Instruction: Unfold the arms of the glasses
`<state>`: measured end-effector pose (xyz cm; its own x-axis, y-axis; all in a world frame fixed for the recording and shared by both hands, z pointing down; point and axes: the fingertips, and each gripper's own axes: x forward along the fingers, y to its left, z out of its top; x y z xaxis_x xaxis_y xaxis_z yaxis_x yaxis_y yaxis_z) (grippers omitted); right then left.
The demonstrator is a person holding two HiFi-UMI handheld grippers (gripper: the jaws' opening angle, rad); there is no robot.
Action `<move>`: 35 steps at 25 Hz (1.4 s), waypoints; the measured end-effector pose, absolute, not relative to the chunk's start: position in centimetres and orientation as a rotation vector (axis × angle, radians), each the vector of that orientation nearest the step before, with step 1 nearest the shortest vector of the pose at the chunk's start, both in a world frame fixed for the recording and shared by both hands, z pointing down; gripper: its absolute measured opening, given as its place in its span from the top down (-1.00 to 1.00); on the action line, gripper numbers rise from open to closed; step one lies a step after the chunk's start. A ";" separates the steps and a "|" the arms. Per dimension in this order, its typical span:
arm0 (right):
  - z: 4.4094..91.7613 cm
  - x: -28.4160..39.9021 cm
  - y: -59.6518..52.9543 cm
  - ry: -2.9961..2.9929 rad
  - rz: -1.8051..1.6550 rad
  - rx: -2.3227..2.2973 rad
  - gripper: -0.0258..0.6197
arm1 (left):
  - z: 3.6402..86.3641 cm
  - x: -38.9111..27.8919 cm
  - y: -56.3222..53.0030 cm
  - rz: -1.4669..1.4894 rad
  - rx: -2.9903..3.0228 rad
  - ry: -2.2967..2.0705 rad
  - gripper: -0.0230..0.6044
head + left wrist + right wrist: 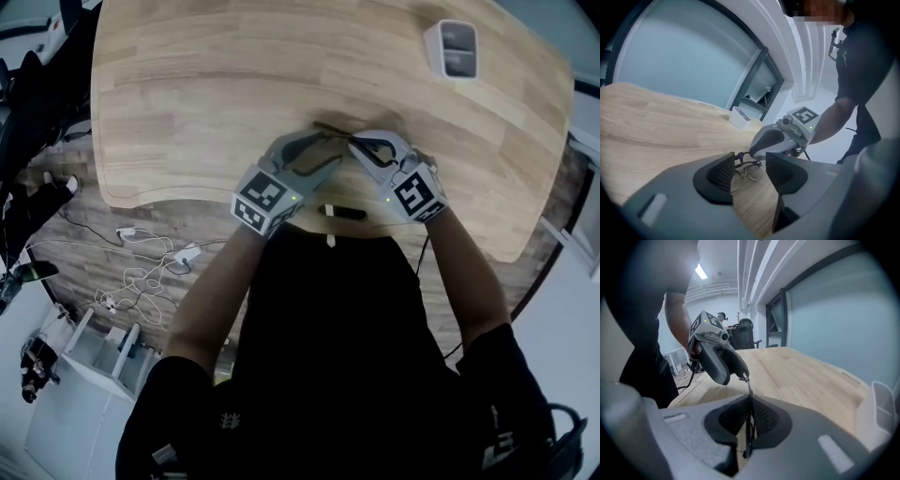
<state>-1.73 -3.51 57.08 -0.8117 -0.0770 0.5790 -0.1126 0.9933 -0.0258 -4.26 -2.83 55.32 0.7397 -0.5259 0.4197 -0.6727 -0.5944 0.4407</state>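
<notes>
Thin dark-rimmed glasses [751,172] sit low over the wooden table [187,84], close to its near edge. My right gripper [750,417] is shut on a thin dark part of the glasses [748,394], which sticks up between its pads. In the left gripper view the right gripper [769,140] covers the far side of the glasses. My left gripper [751,165] is open, its pads on either side of the lenses in view and not touching them. In the head view both grippers, left [330,152] and right [358,143], meet tip to tip, and the glasses [328,127] barely show.
A white open box [453,47] stands at the table's far right. A small black object [344,212] lies at the near edge by the person's body. Cables and plugs [141,272] lie on the floor to the left.
</notes>
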 end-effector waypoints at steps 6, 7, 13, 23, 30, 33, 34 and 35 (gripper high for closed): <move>56.6 -1.5 -2.7 -2.532 0.136 0.133 0.71 | 53.9 -3.3 -2.3 0.337 2.396 -0.846 0.24; 56.7 -1.2 -2.7 -2.520 0.142 0.144 0.66 | 53.6 -3.1 -2.2 0.338 2.404 -0.842 0.24; 56.0 0.8 -2.2 -2.475 0.140 0.181 0.56 | 52.0 -1.5 -1.4 0.369 2.460 -0.798 0.24; 54.0 4.2 -1.9 -2.445 0.100 0.290 0.56 | 49.7 2.0 0.0 0.395 2.534 -0.717 0.24; 53.9 6.9 -0.9 -2.437 0.130 0.351 0.56 | 49.2 5.3 0.9 0.417 2.548 -0.647 0.24; 54.1 7.9 -0.5 -2.445 0.154 0.374 0.56 | 48.9 6.5 1.2 0.421 2.563 -0.627 0.24; 54.1 8.1 -0.5 -2.452 0.160 0.383 0.56 | 48.8 6.9 1.3 0.417 2.566 -0.621 0.24; 54.1 8.4 -0.4 -2.456 0.166 0.391 0.56 | 48.8 7.3 1.4 0.414 2.569 -0.613 0.24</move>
<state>8.35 -0.37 54.09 -0.7523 -0.2372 0.6146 -0.3178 0.9479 -0.0233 7.27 1.37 48.78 0.8551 -0.3470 0.3853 -0.4869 -0.7929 0.3664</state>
